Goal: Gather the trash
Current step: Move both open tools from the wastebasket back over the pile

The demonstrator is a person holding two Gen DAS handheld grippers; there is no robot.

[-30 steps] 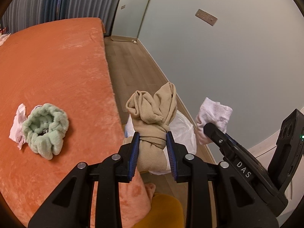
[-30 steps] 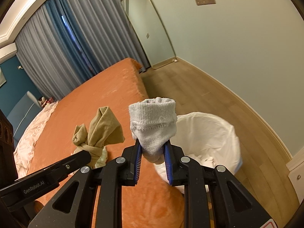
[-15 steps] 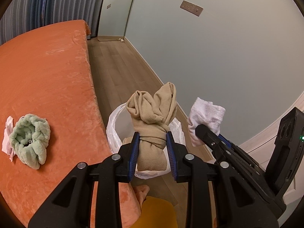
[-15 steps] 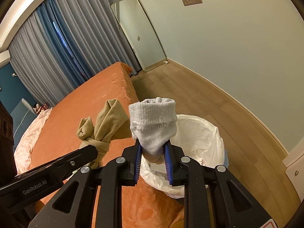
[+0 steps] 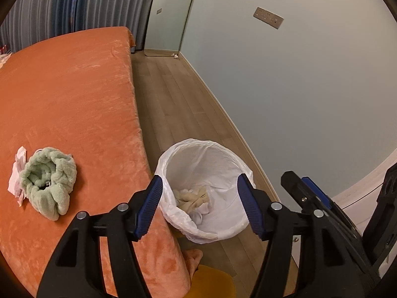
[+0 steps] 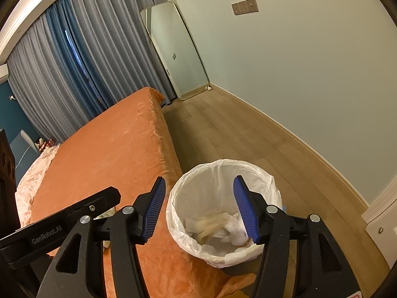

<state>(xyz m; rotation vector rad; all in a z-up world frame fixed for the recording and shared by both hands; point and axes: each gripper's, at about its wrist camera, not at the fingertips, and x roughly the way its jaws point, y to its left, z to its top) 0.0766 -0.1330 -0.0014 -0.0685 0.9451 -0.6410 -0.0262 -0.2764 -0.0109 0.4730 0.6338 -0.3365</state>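
Left wrist view: the left gripper (image 5: 199,204) has just opened its jaws wide over the lined bin (image 5: 173,160); the tan knotted sock (image 5: 192,198) it carried a second ago now lies inside. A green cloth (image 5: 48,181) remains on the bed (image 5: 67,99).

Right wrist view: the right gripper (image 6: 198,204) has likewise just opened, jaws empty; its white sock (image 6: 232,226) has dropped in. Both drops look done.

Your left gripper (image 5: 199,204) and your right gripper (image 6: 198,206) are both black plastic. Their fingers (image 5: 148,208) have blue ridged pads. You can see round silver screws on the arms and triangle holes. One side reads "GenRobot.AI" in pale letters.
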